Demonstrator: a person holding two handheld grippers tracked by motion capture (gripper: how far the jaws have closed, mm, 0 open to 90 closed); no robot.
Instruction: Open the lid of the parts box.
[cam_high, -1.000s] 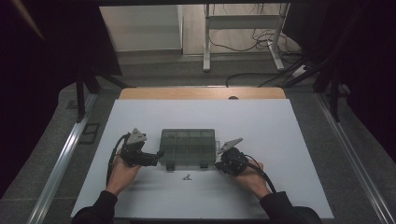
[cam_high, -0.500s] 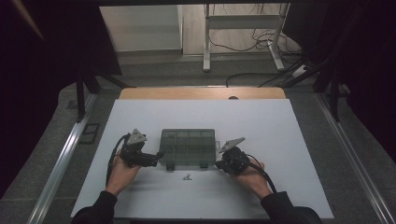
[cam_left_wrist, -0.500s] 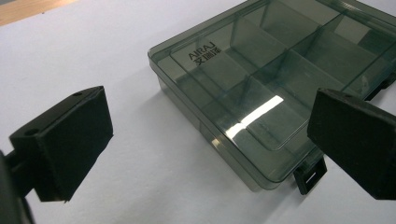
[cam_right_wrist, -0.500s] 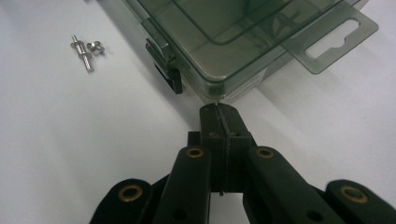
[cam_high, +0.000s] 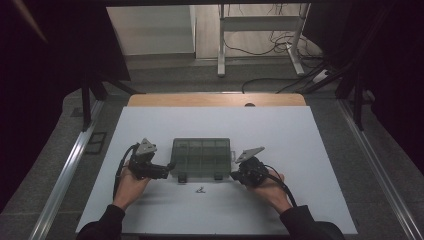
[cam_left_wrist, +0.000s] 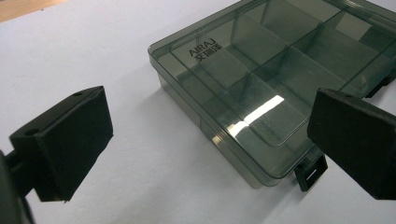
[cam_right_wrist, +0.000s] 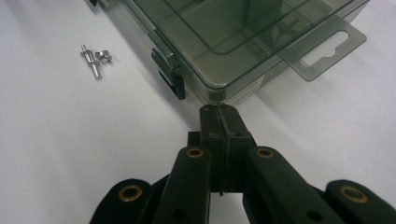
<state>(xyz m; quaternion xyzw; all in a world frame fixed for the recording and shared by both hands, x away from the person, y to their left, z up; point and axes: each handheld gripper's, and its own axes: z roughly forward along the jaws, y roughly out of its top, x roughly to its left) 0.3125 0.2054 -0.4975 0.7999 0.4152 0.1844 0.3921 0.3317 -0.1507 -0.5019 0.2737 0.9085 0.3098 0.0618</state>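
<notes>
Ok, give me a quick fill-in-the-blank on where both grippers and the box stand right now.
The left gripper has its jaws ____.
The right gripper, jaws shut, points at a ____ of the smoky transparent plastic compartment box.
The small metal screws lie on the white table, ____ the box.

Missing: open; corner; outside

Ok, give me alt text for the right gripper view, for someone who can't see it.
The right gripper, jaws shut with nothing between them, points its tip at the corner of a closed smoky clear compartment box on a white table. A black latch is beside the tip; small metal screws lie farther left.
</notes>
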